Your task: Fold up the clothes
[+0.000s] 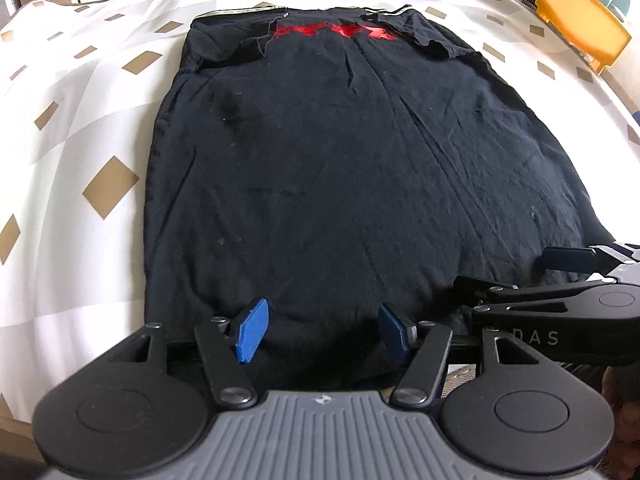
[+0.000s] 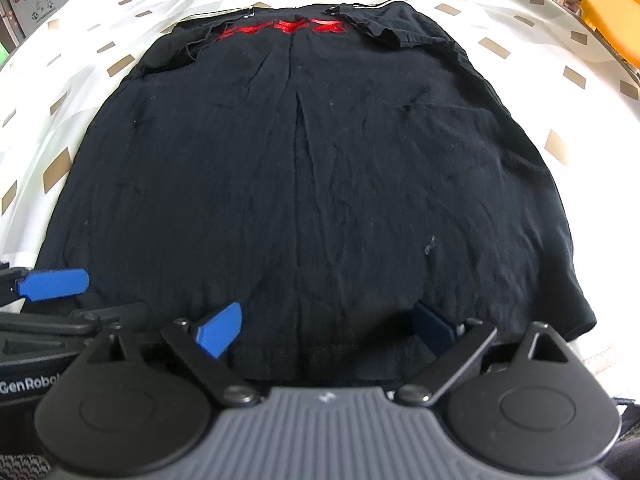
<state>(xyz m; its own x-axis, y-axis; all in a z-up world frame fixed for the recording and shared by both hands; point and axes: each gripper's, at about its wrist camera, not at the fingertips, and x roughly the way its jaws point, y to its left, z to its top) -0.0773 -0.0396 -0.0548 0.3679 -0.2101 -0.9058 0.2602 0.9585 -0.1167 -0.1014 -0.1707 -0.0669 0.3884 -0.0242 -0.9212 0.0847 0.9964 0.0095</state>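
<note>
While spread flat across the centre of both frames on a white bedsheet with tan diamond patches, lies sleeves-folded-in, the black cotton T-shirt with a red print near its far edge. Low in the left wrist view, hangs wide open over the shirt's near hem, the left gripper with blue finger pads. Likewise spread apart at the hem, just beside it, the right gripper, clasping nothing.
</note>
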